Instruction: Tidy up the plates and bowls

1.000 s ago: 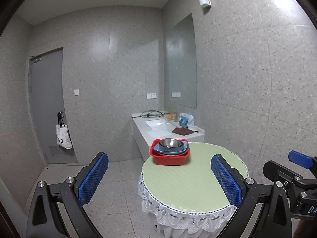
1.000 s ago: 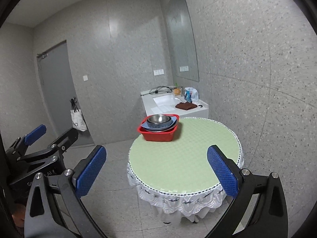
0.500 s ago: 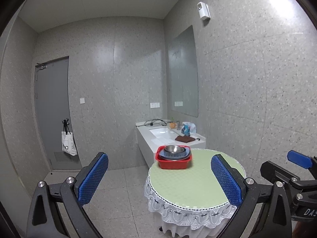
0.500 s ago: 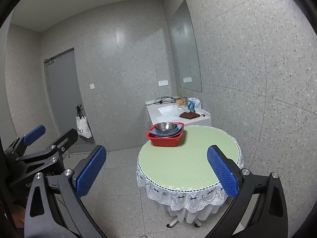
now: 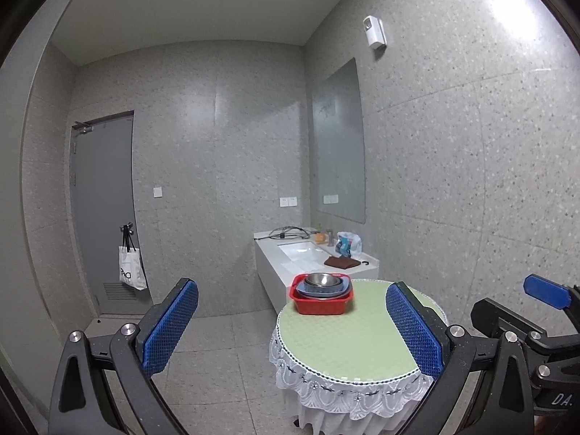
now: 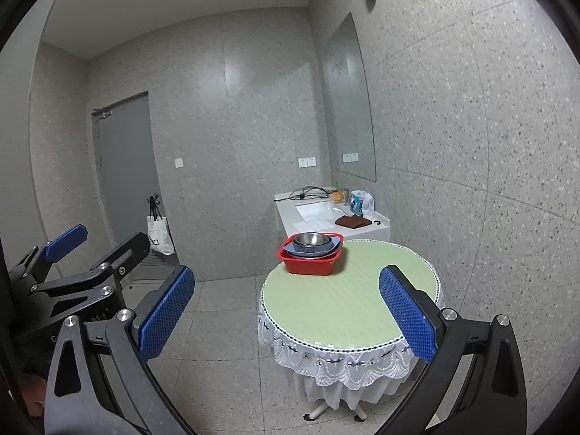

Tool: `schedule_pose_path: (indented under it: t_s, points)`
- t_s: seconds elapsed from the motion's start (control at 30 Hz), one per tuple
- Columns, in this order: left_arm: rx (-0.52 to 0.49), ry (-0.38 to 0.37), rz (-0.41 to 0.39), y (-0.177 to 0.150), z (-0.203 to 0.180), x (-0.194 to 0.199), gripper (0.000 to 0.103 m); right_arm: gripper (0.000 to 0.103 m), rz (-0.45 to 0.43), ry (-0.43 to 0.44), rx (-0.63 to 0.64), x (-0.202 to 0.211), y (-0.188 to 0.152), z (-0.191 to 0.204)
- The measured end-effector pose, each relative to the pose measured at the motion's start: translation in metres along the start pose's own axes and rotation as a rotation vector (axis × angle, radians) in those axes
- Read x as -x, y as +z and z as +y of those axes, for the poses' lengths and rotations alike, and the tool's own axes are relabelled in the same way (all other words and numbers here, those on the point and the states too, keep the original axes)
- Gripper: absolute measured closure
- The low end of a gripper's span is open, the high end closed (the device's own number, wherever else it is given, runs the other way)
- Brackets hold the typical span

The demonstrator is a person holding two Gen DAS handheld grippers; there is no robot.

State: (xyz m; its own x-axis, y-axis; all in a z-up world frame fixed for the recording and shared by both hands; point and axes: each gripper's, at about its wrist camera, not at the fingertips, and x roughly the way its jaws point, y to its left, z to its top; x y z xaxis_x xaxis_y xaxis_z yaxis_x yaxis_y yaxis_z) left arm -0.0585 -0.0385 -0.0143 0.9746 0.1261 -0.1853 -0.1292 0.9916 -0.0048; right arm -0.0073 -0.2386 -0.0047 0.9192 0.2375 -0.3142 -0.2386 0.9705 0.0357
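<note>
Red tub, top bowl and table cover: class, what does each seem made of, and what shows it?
Red tub: likely plastic, uniform matte red.
Top bowl: apparently stainless steel, grey with a shiny reflective inside.
Table cover: green mat, material unclear; white lace-like fabric fringe hanging at the edge.

The room is lit softly and evenly from above. A bright glare patch is seen on the wall [image 5: 514,14] at the upper right. Straight lines are bent near the edges, and the corners are dark. Far things are seen sharply enough.
</note>
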Motion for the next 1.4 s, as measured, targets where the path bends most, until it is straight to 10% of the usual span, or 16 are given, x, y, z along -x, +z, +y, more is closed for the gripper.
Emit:
schedule_pose_path:
  t_s: [1.4]
  points:
    - [-0.012, -0.096, 0.029, 0.005, -0.026, 0.004, 0.001, 0.0, 0.001, -0.092, -0.033, 0.027, -0.008, -0.019]
